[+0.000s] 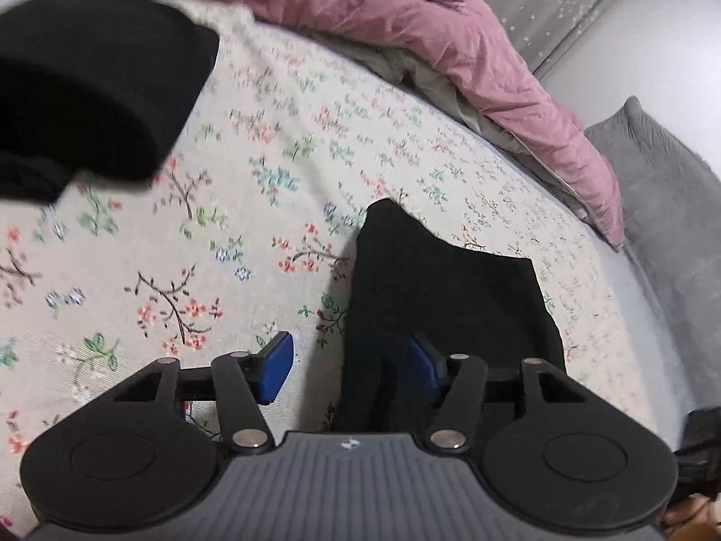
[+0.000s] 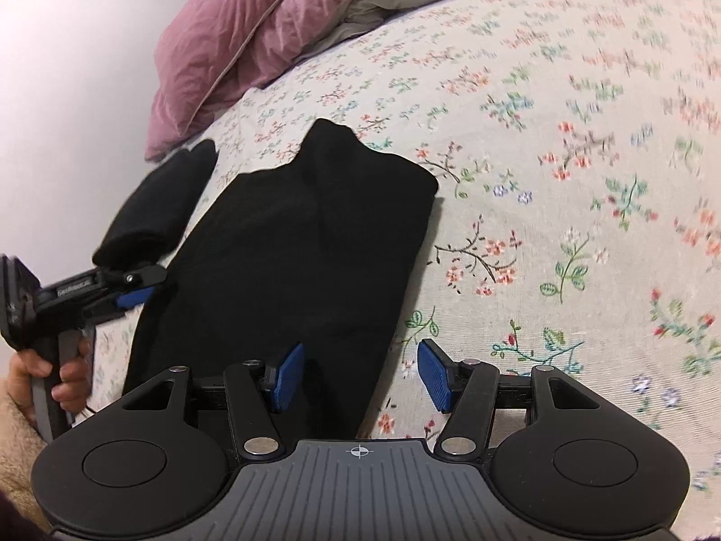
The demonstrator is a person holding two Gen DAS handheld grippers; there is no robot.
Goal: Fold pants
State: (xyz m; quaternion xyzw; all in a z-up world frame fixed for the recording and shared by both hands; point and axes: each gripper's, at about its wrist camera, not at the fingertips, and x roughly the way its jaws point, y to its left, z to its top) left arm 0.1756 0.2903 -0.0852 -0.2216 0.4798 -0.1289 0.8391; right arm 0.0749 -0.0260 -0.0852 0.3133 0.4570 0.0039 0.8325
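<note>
Pants (image 2: pixel 288 243) lain folded on floral sheet (image 2: pixel 563 180); left gripper (image 1: pixel 347 369) and right gripper (image 2: pixel 356 374) both apart, empty. Edges best aligned before next fold pinched.

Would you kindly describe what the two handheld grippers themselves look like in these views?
Both match: the left gripper and right gripper have black linkage arms with silver pivot pins, two round black housings, a ribbed grey body bearing a small crosshair mark, and ribbed blue pads. In the right wrist view, the left gripper shows a black and grey pistol-style handle with faint white lettering.
</note>
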